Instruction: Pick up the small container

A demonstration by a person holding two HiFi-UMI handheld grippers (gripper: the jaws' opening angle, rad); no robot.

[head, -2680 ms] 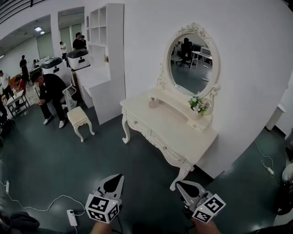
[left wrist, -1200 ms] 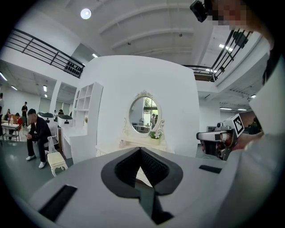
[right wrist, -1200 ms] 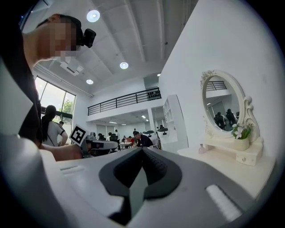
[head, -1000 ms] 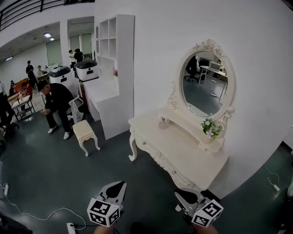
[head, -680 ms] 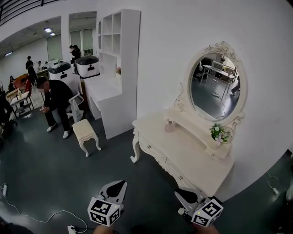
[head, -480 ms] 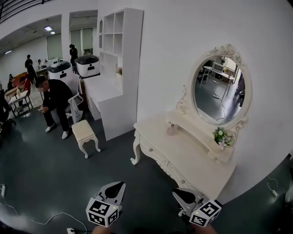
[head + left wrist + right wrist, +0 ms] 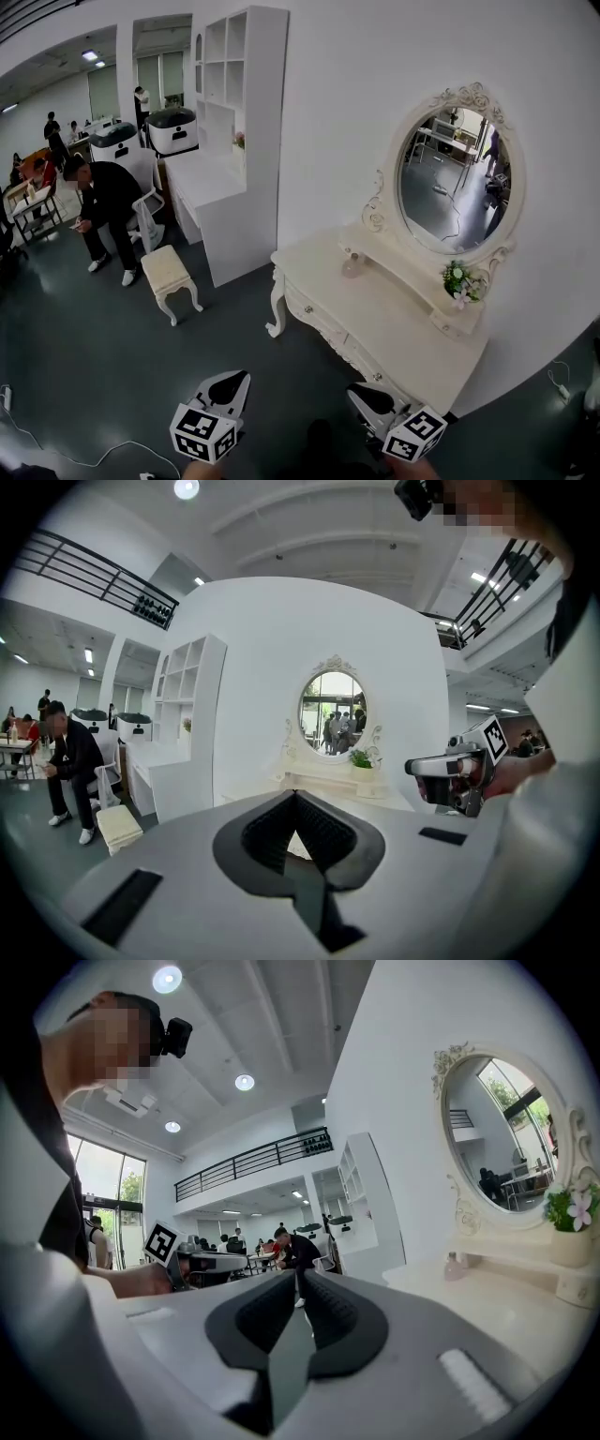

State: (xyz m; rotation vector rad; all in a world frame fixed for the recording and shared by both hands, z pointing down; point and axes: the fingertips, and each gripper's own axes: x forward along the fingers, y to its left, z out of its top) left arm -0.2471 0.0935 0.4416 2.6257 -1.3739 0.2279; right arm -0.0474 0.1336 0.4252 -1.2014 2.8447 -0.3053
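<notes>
A small pinkish container [image 7: 352, 266] stands on the cream dressing table [image 7: 375, 323], at the foot of the oval mirror [image 7: 455, 169]; the right gripper view shows the container [image 7: 456, 1266] far off to the right. Both grippers hang low over the dark floor, well short of the table. My left gripper [image 7: 239, 376] is shut and empty, pointing at the table's left end [image 7: 309, 782]. My right gripper [image 7: 355, 393] is also shut with nothing in it, close to the table's near corner.
A flower pot [image 7: 461, 283] sits on the mirror shelf right of the container. Left of the table stand a white desk with shelves [image 7: 230, 141] and a cream stool [image 7: 167, 273]. A seated person [image 7: 101, 202] and others are at the back left. A cable [image 7: 561, 373] lies at the far right.
The dressing table has drawn closer and shifted in the head view as I walked toward it. Both grippers have sunk a little lower in the picture and stay shut.
</notes>
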